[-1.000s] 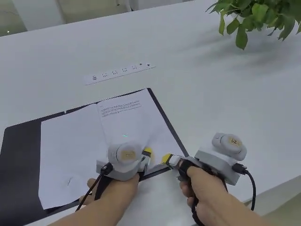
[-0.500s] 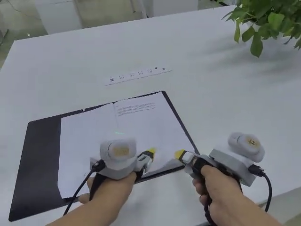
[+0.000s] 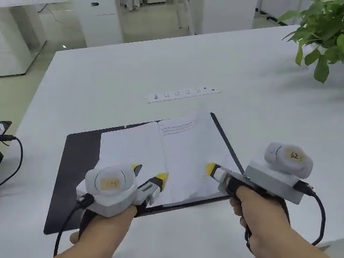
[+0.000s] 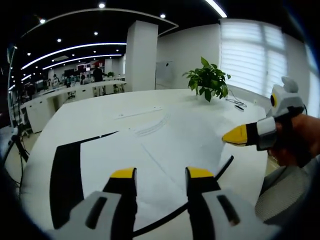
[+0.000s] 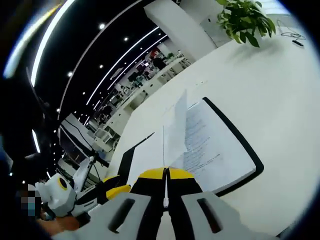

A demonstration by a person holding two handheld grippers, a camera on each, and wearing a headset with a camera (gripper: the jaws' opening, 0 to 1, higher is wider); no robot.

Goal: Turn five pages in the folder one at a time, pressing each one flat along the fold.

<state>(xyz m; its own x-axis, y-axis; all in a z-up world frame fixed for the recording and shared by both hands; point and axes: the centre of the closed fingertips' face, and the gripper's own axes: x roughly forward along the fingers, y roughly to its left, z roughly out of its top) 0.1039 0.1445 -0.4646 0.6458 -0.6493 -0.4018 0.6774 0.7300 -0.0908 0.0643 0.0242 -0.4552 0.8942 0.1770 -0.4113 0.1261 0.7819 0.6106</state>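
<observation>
Risen since a moment ago, a white printed page [image 3: 188,148] of the black folder [image 3: 80,161] on the white worktop [image 3: 107,75] is pinched in the closed jaws of the right gripper [image 3: 211,169]. The left gripper [image 3: 149,173] has its jaws parted and empty.

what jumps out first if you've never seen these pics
An open black folder lies mid-table on the white table, its white pages spread. The right gripper is shut on one page, which stands up from the folder, while the left gripper hangs open over the pages. A green plant sits at the far right of the table.
</observation>
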